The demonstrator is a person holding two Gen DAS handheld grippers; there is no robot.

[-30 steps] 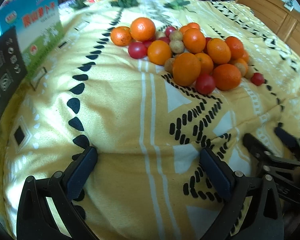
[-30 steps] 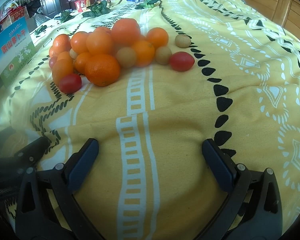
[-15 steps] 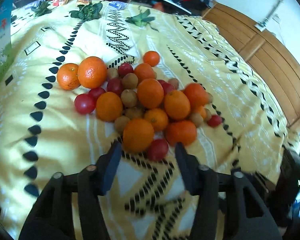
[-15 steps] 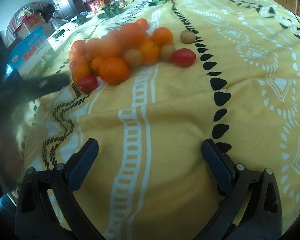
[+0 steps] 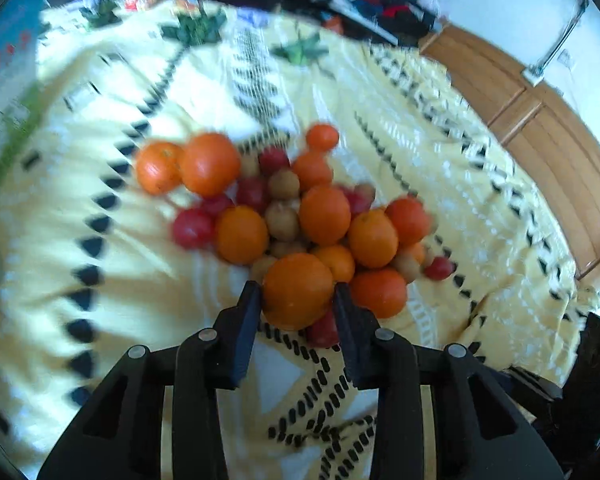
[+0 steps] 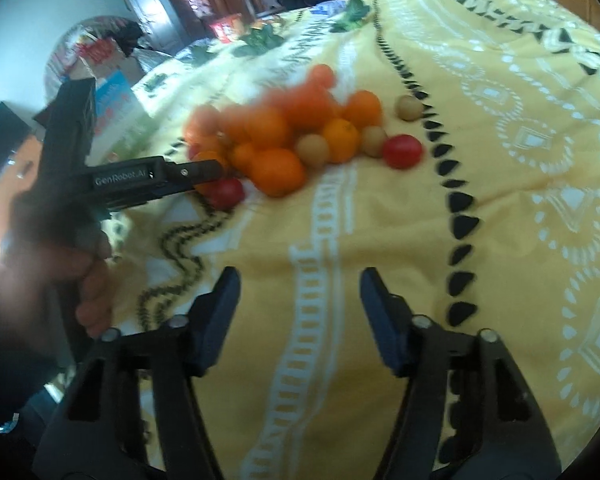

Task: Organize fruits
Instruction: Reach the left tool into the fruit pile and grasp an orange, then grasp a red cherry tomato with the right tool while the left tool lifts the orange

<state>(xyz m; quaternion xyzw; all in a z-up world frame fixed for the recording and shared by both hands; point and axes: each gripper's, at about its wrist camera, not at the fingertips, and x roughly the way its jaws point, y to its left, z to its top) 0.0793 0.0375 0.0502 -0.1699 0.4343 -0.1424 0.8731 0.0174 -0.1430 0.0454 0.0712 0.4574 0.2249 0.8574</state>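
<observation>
A heap of oranges, red tomatoes and small brown fruits [image 5: 284, 216] lies on a yellow patterned bedspread [image 5: 100, 264]. My left gripper [image 5: 296, 300] has its fingers against both sides of a large orange [image 5: 298, 290] at the near edge of the heap. In the right wrist view the left gripper [image 6: 204, 172] reaches into the heap [image 6: 300, 132] from the left. My right gripper [image 6: 300, 284] is open and empty, above bare bedspread short of the heap. A red tomato [image 6: 402, 151] and a brown fruit [image 6: 410, 108] lie at the heap's right edge.
A blue and green box [image 6: 116, 112] stands left of the heap. Green leafy items [image 5: 196, 26] lie at the far end of the bed. A wooden headboard [image 5: 540, 120] runs along the right. Clutter and a doorway are beyond the bed.
My left gripper moved forward to the heap and closed around the nearest large orange. My right gripper narrowed its opening and shifted slightly.
</observation>
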